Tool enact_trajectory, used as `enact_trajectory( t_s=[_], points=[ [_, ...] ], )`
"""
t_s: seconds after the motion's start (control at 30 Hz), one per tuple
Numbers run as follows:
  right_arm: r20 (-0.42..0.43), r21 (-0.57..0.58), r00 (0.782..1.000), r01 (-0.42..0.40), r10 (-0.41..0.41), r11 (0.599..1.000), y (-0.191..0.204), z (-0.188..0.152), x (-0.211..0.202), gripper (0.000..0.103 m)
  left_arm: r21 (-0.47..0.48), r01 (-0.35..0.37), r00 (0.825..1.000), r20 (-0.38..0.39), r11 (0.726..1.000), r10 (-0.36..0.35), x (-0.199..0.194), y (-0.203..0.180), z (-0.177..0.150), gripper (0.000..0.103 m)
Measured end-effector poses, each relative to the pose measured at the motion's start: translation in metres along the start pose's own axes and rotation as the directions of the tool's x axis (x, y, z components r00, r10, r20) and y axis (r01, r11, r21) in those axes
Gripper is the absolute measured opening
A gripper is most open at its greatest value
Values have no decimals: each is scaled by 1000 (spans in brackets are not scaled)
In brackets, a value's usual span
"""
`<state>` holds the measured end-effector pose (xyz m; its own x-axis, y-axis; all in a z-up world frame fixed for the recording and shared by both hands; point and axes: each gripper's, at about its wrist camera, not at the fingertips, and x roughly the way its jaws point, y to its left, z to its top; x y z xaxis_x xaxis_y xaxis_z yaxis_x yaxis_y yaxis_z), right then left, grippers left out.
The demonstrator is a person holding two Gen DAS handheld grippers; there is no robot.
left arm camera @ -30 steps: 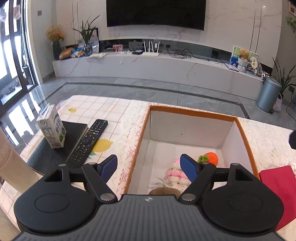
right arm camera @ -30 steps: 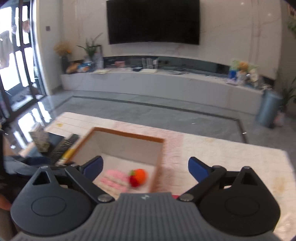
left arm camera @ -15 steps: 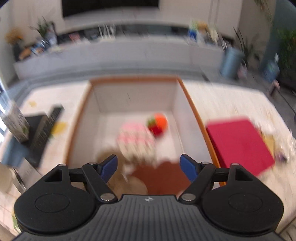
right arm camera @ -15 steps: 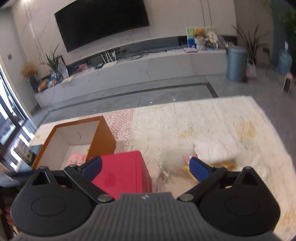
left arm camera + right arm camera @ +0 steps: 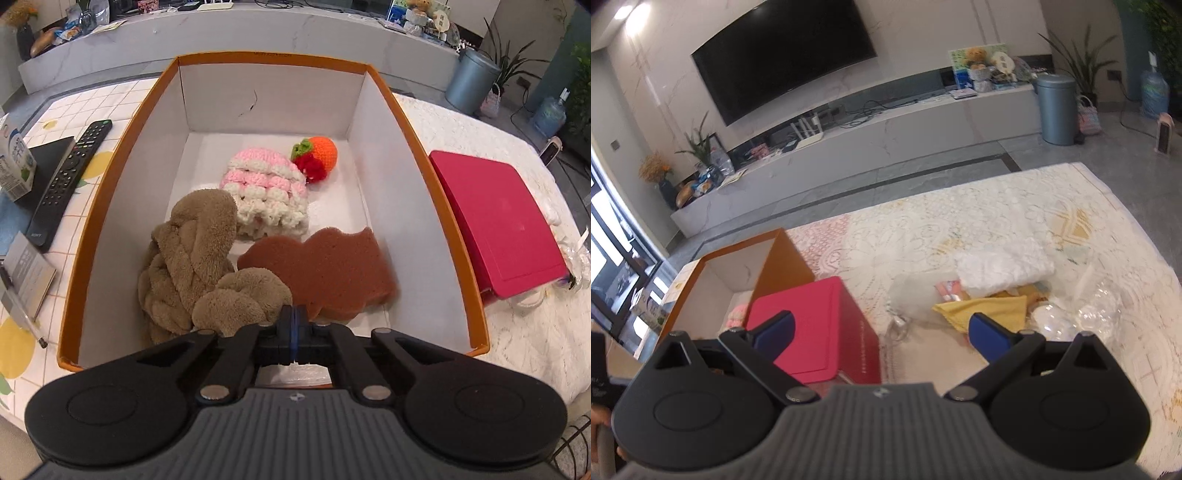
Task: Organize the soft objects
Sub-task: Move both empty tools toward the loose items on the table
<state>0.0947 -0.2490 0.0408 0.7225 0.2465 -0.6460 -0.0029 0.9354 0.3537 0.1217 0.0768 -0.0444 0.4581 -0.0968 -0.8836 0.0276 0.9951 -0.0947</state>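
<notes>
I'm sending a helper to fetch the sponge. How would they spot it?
Find the orange-rimmed box left of the red case. Inside, at its near right, lies the sponge: flat, reddish-brown, wavy-edged, unlike the fluffy tan towel beside it.

A large black television (image 5: 783, 62) hangs on a pale marble wall (image 5: 923, 33), and directly below it a long, low white cabinet (image 5: 886, 136) runs the width of the room. At the cabinet's right end stands a grey-blue bin (image 5: 1055, 109) beside a leafy plant (image 5: 1078, 66), with a vase of dried flowers (image 5: 659, 173) at its left end. In front of the cabinet the floor (image 5: 923, 173) is glossy grey tile, and daylight comes through a dark-framed window (image 5: 613, 236) to its left.
</notes>
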Motion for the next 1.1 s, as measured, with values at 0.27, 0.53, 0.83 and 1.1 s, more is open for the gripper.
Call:
enact_trajectory(
  t_s=[0.27, 0.53, 0.83, 1.1],
  points=[
    [-2, 17, 999, 48, -48, 999, -31, -9, 1, 99, 14, -37, 999, 7, 999, 37, -12, -3, -15, 0],
    [13, 28, 990, 138, -138, 990, -61, -4, -4, 99, 30, -102, 994, 38, 994, 101, -25, -10, -31, 1],
    [-56, 3, 964, 262, -262, 965, -95, 3, 17, 99, 94, -149, 951, 285, 984, 117, -91, -70, -3, 69],
    [-149, 198, 920, 386, -362, 901, -136, -11, 62, 98, 344, -20, 940, 327, 939, -100, -76, -190, 19, 85]
  ],
)
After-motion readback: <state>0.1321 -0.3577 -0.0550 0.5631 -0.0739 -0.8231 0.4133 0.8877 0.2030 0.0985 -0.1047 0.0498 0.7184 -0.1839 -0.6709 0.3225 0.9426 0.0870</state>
